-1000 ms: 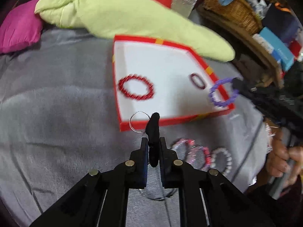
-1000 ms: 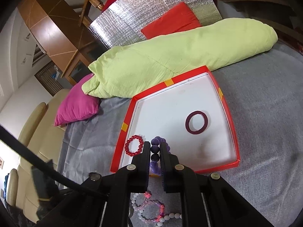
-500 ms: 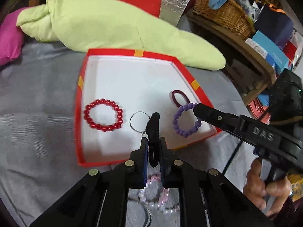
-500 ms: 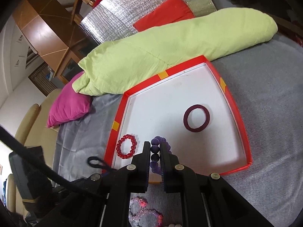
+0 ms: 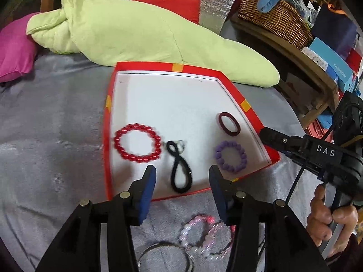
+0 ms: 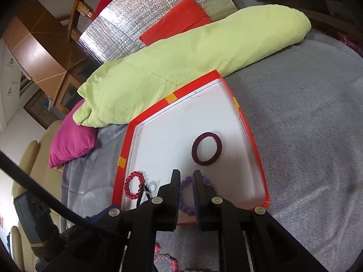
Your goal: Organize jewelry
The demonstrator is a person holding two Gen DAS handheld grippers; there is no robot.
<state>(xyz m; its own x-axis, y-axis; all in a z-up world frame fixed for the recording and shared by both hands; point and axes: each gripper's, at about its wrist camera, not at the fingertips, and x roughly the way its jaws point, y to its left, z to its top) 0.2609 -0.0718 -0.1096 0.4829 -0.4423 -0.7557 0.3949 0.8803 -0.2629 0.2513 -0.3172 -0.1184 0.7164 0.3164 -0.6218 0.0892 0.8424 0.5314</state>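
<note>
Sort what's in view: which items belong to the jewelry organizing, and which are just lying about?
Job:
- red box lid, used as tray
- red bead bracelet
- black cord
- purple bead bracelet
- maroon band
- pink bead bracelets, on the grey cover outside the tray

Lying about:
- green quilt
- magenta pillow
- wicker basket

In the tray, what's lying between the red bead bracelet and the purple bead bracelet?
In the left wrist view, a black cord loop with a small clear ring at its far end lies on the white floor of the red-rimmed tray, between the red bead bracelet and the purple bead bracelet.
</note>
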